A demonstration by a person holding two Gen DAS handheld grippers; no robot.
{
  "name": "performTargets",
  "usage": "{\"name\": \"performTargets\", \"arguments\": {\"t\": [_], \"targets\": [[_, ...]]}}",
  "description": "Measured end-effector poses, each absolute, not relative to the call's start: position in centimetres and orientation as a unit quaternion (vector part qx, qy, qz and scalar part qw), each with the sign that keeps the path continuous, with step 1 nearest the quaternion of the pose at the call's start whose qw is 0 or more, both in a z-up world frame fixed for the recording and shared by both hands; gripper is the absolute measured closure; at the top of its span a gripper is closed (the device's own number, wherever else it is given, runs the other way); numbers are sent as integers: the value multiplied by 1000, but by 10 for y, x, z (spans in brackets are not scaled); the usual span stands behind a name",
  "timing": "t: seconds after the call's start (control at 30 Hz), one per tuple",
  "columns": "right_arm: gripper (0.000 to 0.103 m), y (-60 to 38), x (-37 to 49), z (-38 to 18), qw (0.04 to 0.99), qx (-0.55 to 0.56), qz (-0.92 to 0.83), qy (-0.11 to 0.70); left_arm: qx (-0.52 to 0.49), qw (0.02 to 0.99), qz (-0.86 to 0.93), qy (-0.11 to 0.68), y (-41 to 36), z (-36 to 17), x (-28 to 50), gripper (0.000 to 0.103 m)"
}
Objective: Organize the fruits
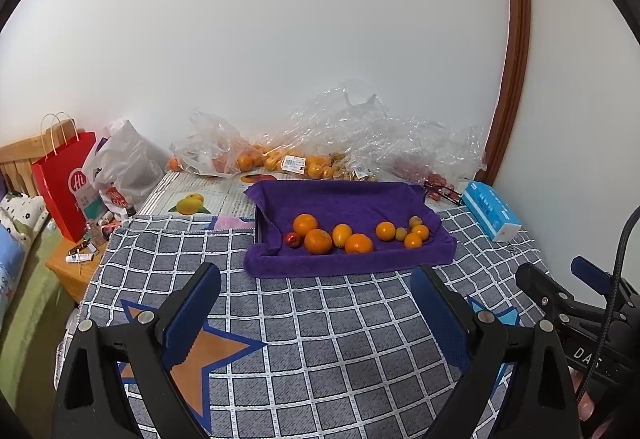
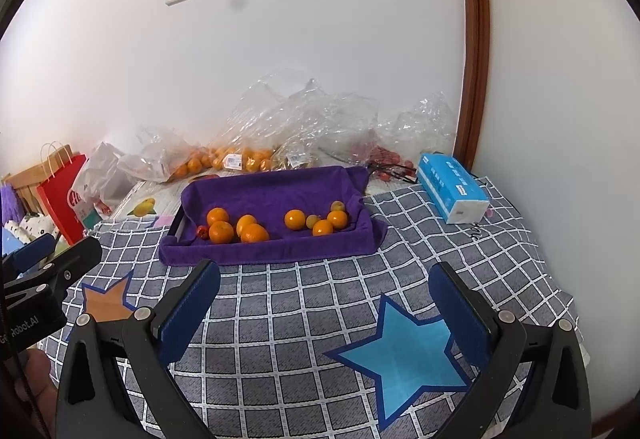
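Both the left gripper (image 1: 316,287) and the right gripper (image 2: 324,285) are being held wide apart and empty over the checked cloth (image 2: 304,303). The oranges (image 2: 256,229) are being kept in the purple-towelled tray (image 2: 276,253) toward its far edge. "Robot.AI" is being shown on the left tool.

The tray (image 2: 179,225) is almost wholly hidden under the purple towel (image 2: 276,191); only a dark edge shows at its left end. Behind it, the oranges in the clear plastic bags (image 1: 256,159) are veiled by crinkled film, so they cannot be counted, and their price labels (image 1: 294,163) are too small to read. The small red fruit (image 1: 438,181) by the tissue pack (image 1: 494,213) is partly covered. The red paper bag (image 1: 66,185) overlaps the items behind it. Each hand-held gripper's body is cut off by the lower edge.
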State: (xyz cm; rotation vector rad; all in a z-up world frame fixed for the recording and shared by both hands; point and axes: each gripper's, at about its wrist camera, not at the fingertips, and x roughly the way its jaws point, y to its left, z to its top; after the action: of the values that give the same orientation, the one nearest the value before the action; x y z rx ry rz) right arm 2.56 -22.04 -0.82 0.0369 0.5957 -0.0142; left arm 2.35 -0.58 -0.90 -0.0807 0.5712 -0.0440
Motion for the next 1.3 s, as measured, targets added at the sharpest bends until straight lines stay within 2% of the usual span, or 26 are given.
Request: {"name": "performTargets", "arguments": {"t": [1.3], "targets": [[0, -220, 25, -5, 957, 17, -8, 288, -44, 959, -20, 280, -9, -6, 22, 7]]}}
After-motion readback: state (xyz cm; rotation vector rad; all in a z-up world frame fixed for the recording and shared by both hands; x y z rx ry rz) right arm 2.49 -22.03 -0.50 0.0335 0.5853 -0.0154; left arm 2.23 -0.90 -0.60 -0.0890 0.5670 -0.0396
